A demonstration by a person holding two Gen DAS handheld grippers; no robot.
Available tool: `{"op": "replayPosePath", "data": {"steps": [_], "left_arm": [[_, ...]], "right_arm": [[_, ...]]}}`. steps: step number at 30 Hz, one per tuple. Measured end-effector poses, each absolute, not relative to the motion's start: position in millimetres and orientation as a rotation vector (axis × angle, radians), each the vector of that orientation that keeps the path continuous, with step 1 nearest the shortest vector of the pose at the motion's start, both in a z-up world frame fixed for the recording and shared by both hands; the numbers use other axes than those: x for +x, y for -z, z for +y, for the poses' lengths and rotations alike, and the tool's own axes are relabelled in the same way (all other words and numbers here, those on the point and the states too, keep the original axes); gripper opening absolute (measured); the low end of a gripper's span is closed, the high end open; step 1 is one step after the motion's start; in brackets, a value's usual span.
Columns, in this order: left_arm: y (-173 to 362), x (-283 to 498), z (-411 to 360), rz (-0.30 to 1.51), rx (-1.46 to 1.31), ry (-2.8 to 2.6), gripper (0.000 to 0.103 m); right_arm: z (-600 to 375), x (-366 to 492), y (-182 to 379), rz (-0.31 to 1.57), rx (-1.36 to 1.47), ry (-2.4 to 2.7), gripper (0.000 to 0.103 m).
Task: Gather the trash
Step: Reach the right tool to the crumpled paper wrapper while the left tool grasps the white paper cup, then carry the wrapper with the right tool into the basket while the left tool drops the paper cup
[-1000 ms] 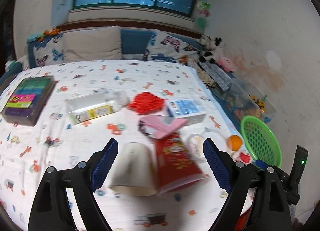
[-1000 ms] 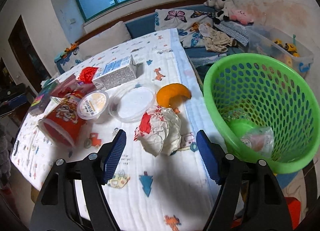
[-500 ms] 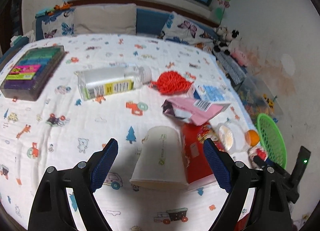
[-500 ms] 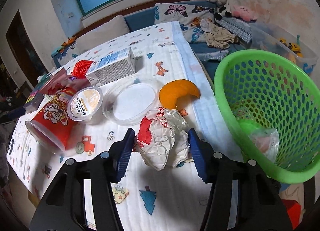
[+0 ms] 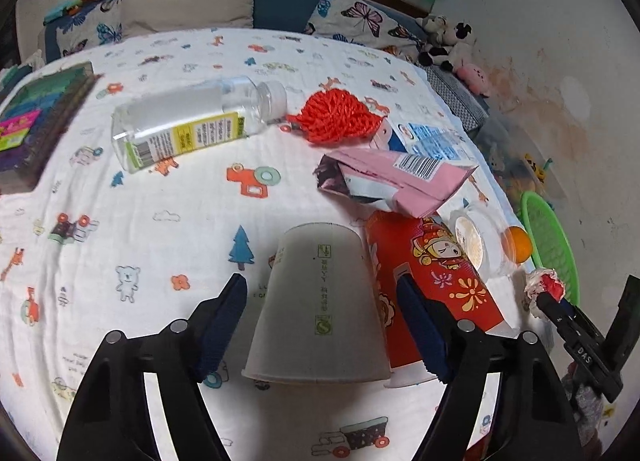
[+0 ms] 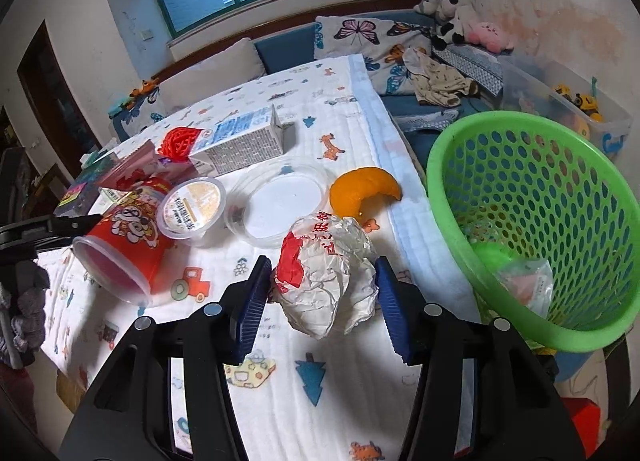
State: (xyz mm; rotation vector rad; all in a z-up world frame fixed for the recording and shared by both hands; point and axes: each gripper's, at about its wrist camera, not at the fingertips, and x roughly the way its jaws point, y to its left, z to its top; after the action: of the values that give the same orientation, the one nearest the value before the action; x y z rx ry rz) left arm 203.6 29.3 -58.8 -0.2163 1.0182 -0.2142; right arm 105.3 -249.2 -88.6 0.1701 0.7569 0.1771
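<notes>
The left tool was held open around the white paper cup; the right tool was closed partway around the crumpled wrapper, its pads barely touching.

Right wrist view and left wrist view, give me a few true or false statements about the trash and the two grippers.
1. The right gripper brackets the crumpled wrapper. True.
2. The white paper cup stands upright. False: it lies on its side between the left gripper fingers.
3. The green basket is empty. False: some trash sits at its bottom.
4. The clear bottle lies on its side. True.
5. The orange peel is inside the basket. False: it lies on the cloth.
</notes>
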Motion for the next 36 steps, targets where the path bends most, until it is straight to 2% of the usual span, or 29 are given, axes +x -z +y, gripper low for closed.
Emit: {"op": "replayPosePath", "data": {"steps": [5, 9, 16, 29, 36], "left_arm": [[67, 207, 29, 1.037, -0.221, 0.223, 0.072], [72, 208, 28, 1.048, -0.228, 0.236, 0.062], [63, 199, 30, 1.013, -0.219, 0.235, 0.059], [-10, 170, 32, 0.856, -0.184, 0.242, 0.059], [-46, 176, -21, 0.800, -0.135, 0.355, 0.059]], "right_arm": [[-248, 99, 84, 0.750, 0.165, -0.180, 0.053], [-251, 94, 82, 0.745, 0.168, -0.169, 0.053], [-260, 88, 79, 0.734, 0.179, -0.143, 0.053], [-296, 85, 75, 0.707, 0.215, -0.073, 0.054], [-332, 86, 77, 0.701, 0.227, -0.004, 0.054]]}}
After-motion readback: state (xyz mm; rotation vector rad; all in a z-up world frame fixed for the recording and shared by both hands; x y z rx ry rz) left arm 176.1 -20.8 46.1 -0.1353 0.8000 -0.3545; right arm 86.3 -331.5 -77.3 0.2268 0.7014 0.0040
